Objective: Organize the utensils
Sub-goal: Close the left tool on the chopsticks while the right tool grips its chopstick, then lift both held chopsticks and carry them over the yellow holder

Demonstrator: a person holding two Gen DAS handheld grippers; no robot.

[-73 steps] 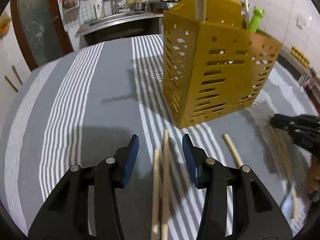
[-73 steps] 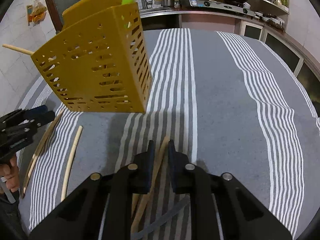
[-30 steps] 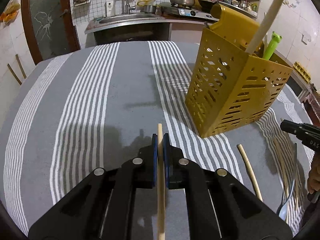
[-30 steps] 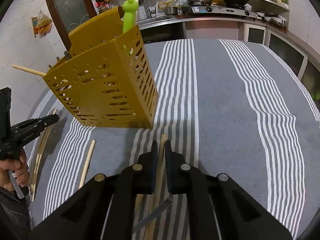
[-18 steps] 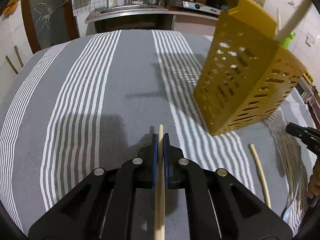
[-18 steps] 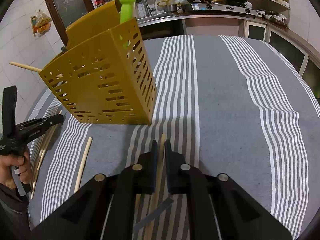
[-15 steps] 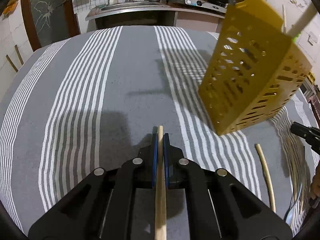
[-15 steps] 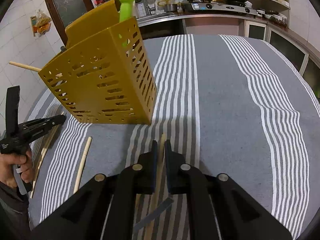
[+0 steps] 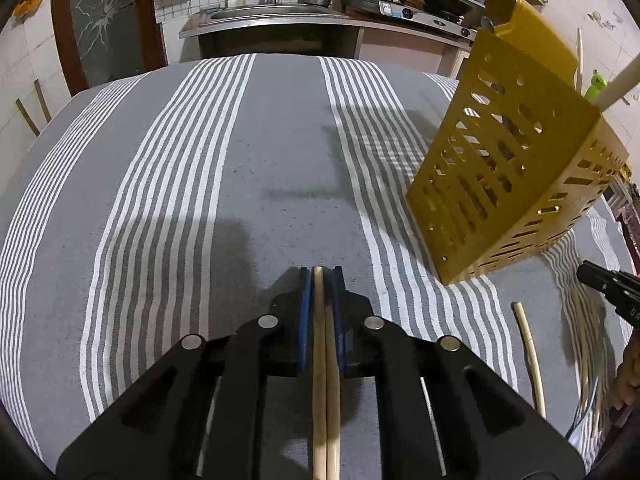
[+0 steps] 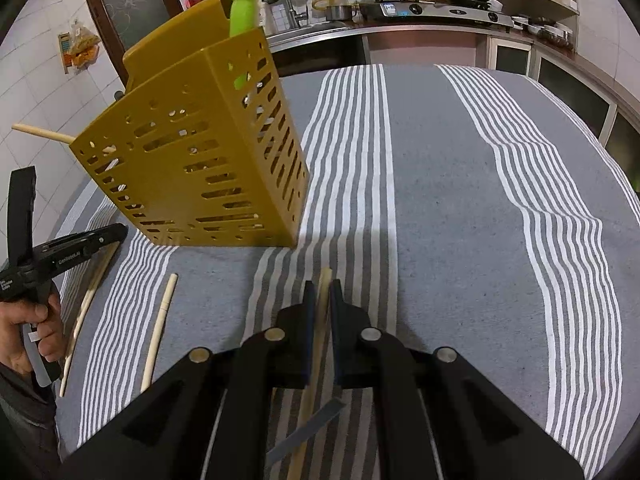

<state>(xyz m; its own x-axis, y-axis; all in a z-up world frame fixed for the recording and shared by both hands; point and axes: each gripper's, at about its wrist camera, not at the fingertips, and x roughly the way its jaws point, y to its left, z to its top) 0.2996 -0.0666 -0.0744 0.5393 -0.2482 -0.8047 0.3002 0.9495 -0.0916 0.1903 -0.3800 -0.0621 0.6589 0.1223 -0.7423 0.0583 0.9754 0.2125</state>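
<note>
Left wrist view: my left gripper (image 9: 320, 280), its jaws just eased slightly, clamps two chopsticks (image 9: 325, 360) above the bench (image 9: 160, 200); the yellow holder (image 9: 516, 168) already contains utensils, with more sticks loose beside it.

Right wrist view: my right gripper (image 10: 319, 292) is closed on one chopstick (image 10: 318, 328). Only here do I see the green-handled utensil (image 10: 244, 4) in the holder and my left hand (image 10: 36, 336).

The chopsticks (image 9: 325, 380) run back between the left gripper's (image 9: 320, 276) fingers and out of sight below. The yellow utensil holder (image 10: 200, 160) hides the lower green handle (image 10: 244, 8).
</note>
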